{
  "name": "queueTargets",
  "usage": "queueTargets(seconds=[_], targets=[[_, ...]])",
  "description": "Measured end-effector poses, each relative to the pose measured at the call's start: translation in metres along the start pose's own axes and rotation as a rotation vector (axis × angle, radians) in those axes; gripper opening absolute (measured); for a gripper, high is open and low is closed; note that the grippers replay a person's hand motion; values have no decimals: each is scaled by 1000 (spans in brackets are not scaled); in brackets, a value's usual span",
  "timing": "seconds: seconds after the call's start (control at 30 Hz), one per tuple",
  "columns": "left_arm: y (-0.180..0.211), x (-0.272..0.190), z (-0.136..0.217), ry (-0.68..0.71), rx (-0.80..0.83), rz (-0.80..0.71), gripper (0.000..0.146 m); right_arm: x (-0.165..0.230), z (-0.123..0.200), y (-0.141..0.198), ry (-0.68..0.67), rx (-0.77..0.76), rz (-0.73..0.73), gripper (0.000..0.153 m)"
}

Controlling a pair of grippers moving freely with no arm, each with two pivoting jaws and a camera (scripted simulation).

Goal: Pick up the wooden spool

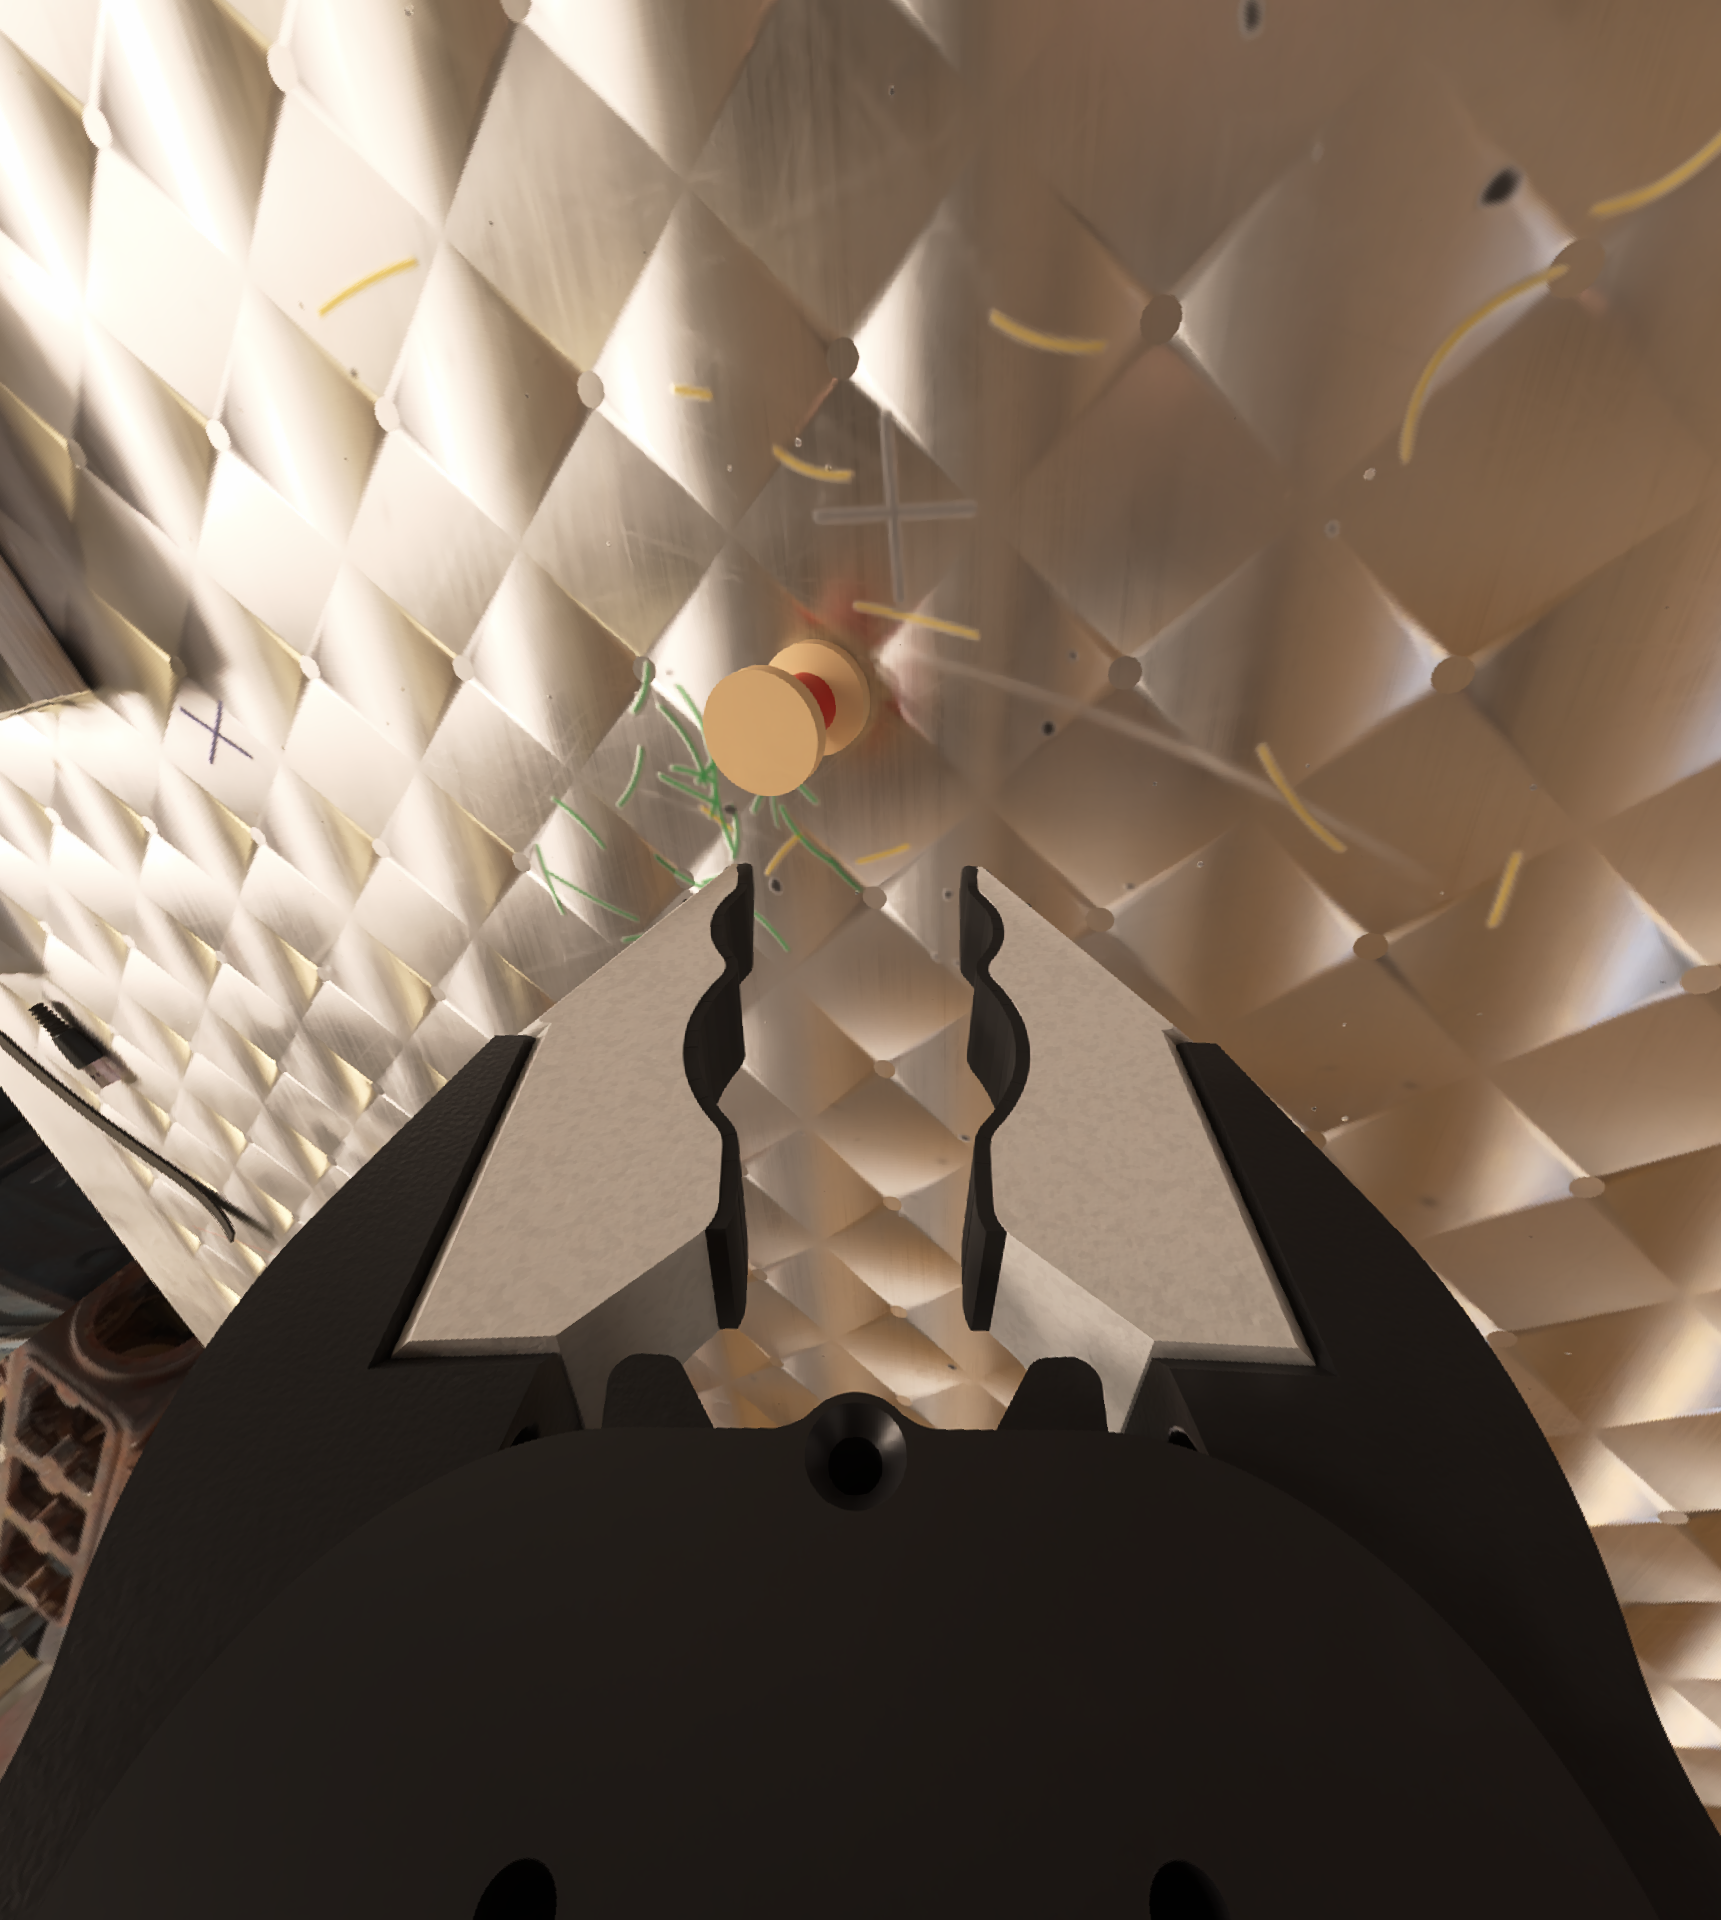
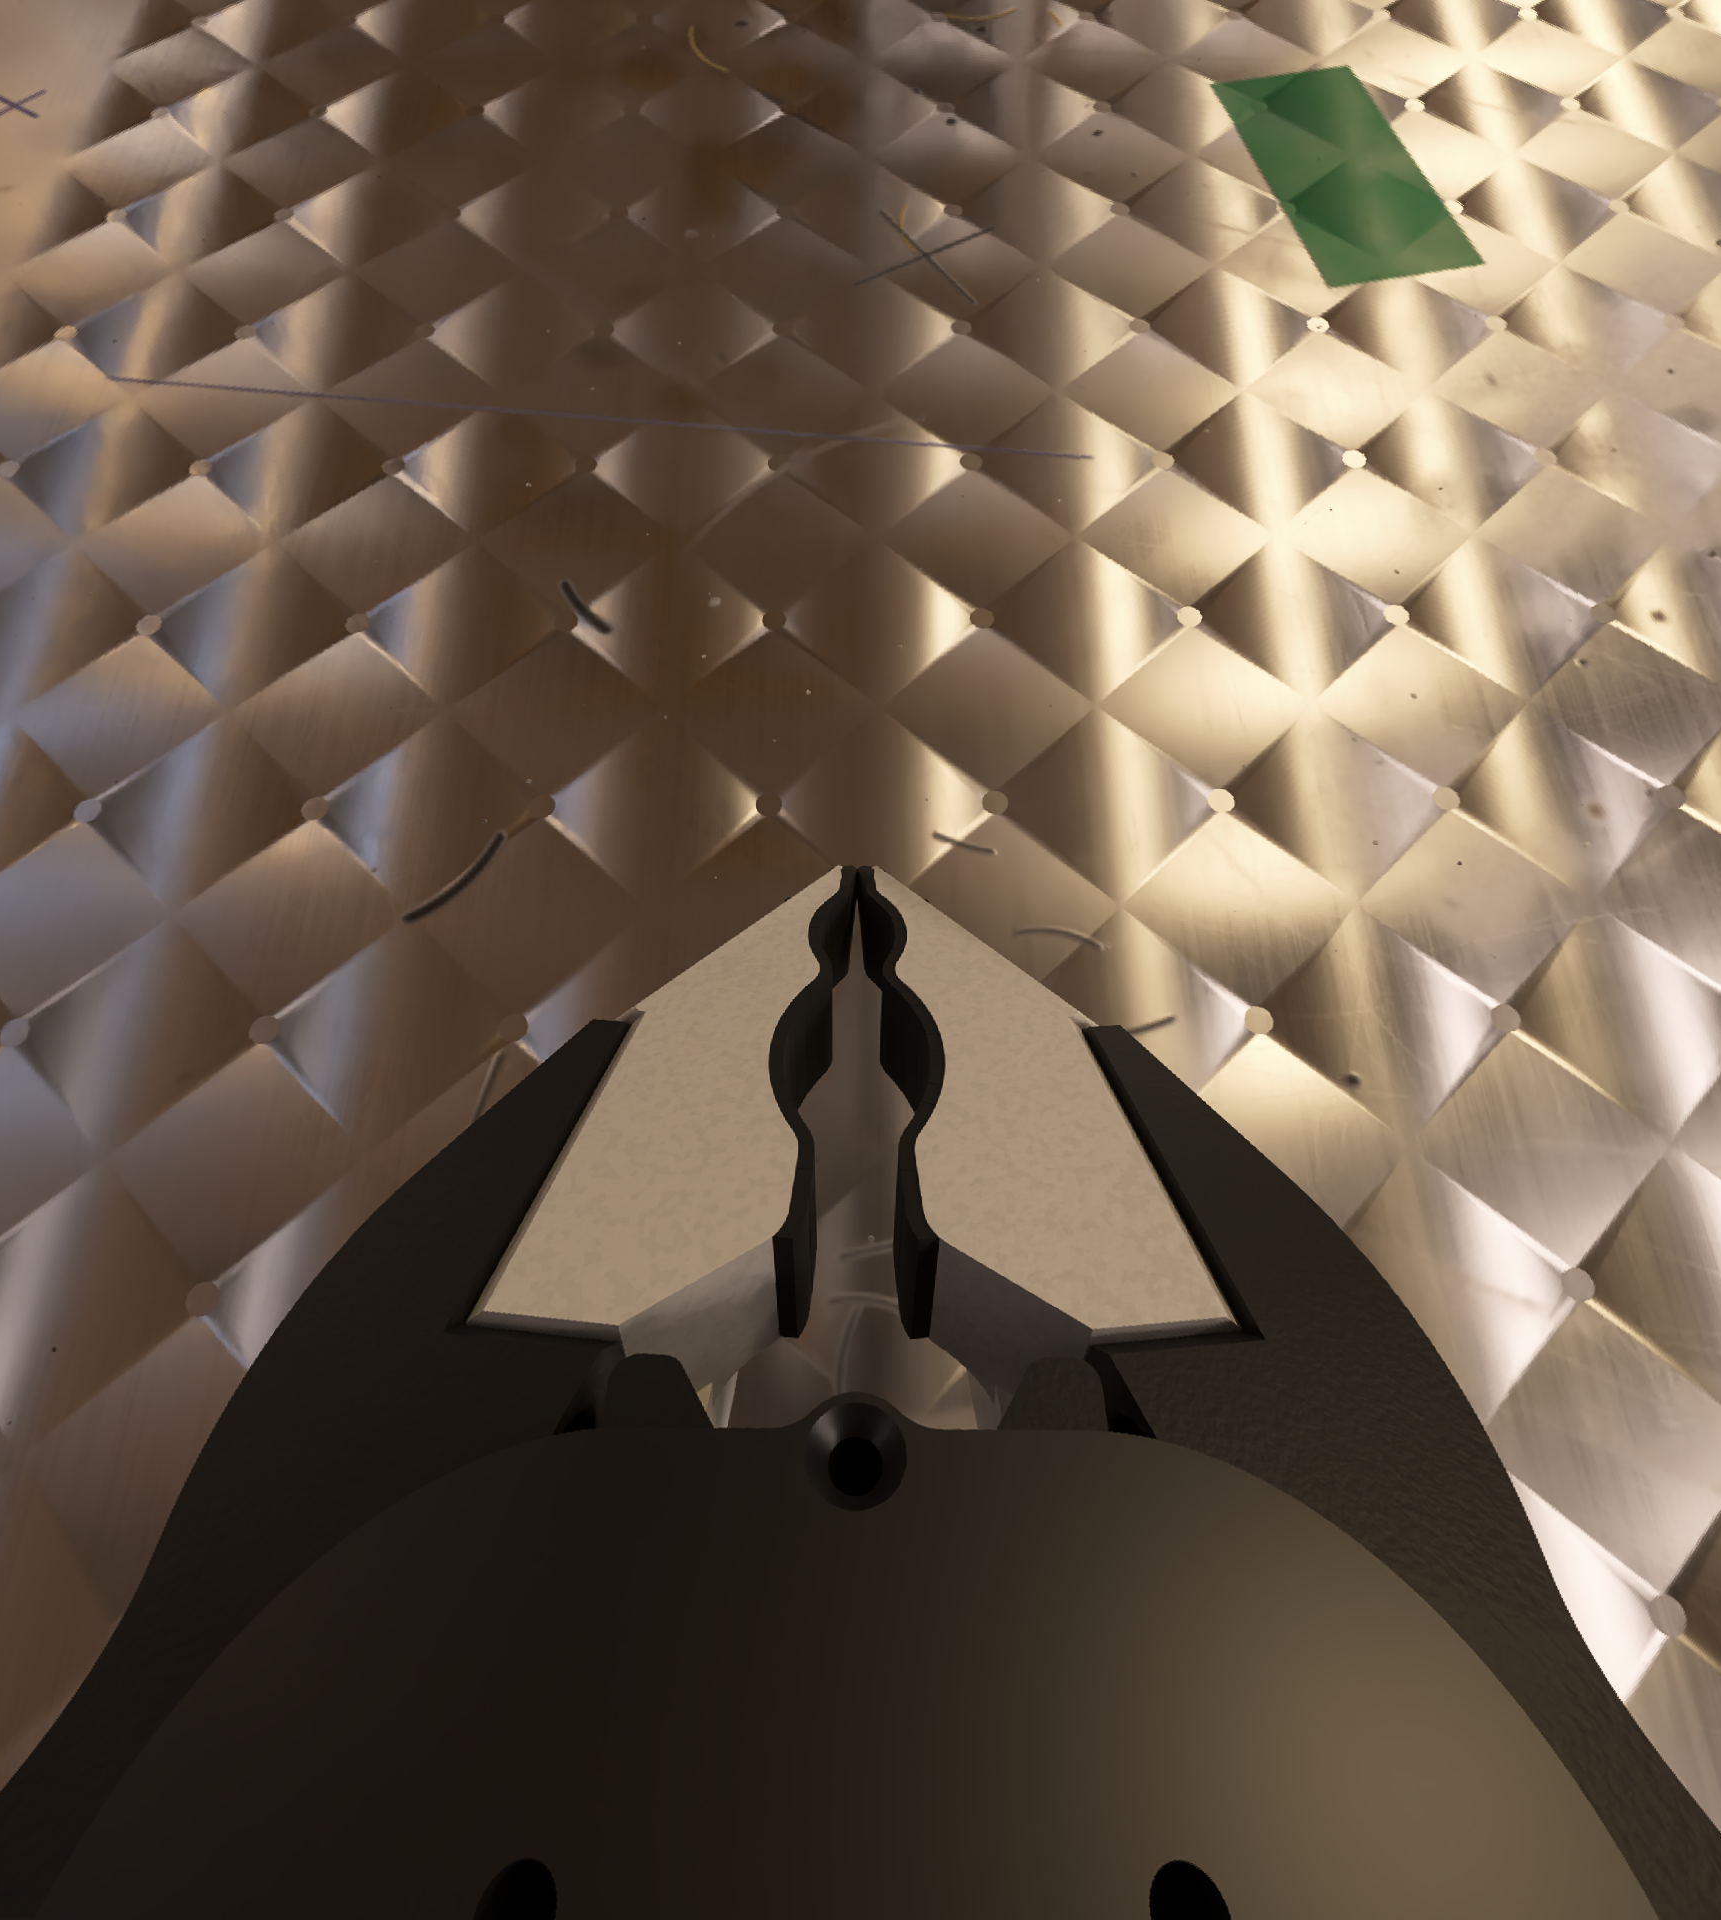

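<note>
The wooden spool [image 1: 781,715], wound with red thread, is seen lying on its side on the patterned metal table [image 1: 1355,1039], just ahead of the left gripper [image 1: 854,883], whose jaws are held apart around nothing. Green thread scraps [image 1: 669,800] are scattered beside and under the spool, and yellow strands [image 1: 1297,798] lie farther out; nothing solid is set between fingertips and spool. A black cable [image 1: 123,1132] is seen near the table edge. The right gripper [image 2: 856,875] is closed on nothing, with a green patch [image 2: 1349,177] well ahead.
</note>
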State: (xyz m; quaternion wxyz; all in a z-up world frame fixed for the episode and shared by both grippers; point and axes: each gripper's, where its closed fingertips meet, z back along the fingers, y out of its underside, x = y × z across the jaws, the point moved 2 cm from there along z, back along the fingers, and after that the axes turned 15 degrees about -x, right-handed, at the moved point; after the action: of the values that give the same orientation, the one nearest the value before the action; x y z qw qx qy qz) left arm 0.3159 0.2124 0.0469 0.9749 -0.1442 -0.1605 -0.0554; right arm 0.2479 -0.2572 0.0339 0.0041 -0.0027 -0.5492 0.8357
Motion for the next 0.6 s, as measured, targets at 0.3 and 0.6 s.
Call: queueTargets(seconds=[0.3,0.6], targets=[[-9,2,-8,20,-22,-60,43,1,1,-1,-3,-5,2,0],[-4,2,-11,122,-99,137,30,1,1,-1,-7,-6,-3,0]])
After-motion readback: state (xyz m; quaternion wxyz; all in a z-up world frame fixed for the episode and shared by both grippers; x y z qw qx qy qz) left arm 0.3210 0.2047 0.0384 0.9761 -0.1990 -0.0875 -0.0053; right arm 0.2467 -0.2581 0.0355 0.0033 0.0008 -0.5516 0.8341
